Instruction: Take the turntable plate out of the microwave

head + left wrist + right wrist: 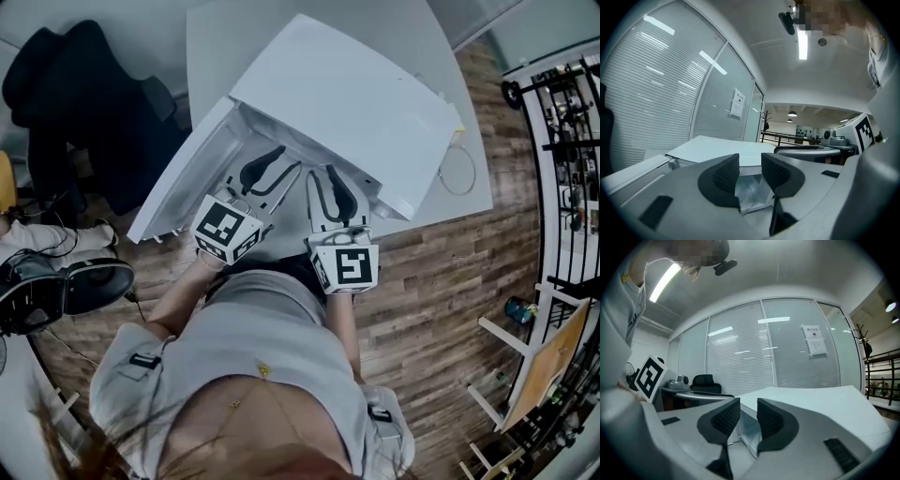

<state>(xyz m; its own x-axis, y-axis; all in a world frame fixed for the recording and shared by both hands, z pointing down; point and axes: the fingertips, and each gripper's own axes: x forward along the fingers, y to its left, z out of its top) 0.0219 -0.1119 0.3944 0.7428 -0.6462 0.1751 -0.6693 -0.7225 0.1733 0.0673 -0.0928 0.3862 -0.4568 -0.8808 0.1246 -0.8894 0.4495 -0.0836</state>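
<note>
Where left gripper (287, 161) and right gripper (324, 174) hover, the microwave door (183, 178) stands wide.

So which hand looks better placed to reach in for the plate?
Left, narrowly. Both face the open microwave with jaws apart and empty, but the left gripper looks straight into the cavity, while the right gripper seems aimed more at its edge.

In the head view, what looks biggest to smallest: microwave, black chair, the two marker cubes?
1. microwave
2. black chair
3. left marker cube and right marker cube: they look alike, so no ranking between them.
</note>
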